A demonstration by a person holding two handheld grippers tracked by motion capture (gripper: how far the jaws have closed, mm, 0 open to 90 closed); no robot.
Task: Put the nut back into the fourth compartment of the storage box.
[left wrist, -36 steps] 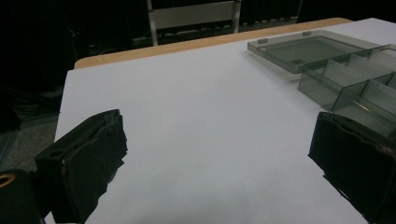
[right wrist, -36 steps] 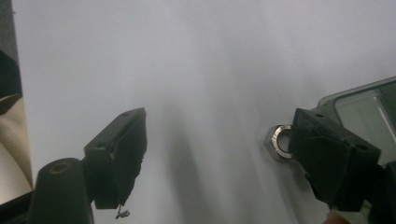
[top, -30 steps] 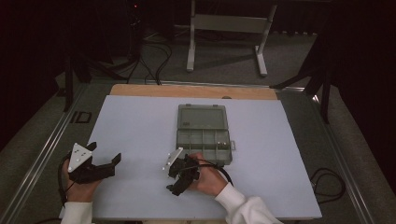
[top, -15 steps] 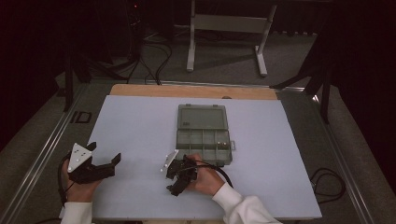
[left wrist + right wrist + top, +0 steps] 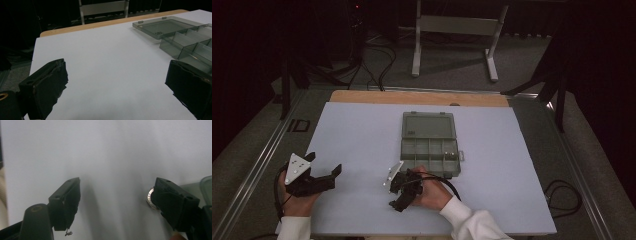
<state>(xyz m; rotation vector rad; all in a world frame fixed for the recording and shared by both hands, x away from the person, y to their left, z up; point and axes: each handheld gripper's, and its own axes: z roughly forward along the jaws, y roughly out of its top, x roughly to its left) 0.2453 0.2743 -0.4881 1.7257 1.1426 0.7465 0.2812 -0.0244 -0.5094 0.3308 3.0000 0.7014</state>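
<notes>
White table mat (image 5: 362, 135): right gripper (image 5: 115, 202) jaws wide, just been closing, small metal ring (image 5: 150, 198) touching one; left gripper (image 5: 117, 85) open, empty; compartment box (image 5: 429, 145) nearby.

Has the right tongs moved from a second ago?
No. The right tongs sit at the same spot beside the box's near left corner; only the jaws have just been closing a little, nothing gripped between them.

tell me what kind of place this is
Probably a lab bench for recording handling work: a white table in a dark room, cables on the floor, a metal stand behind, and a compartment box laid open.
</notes>
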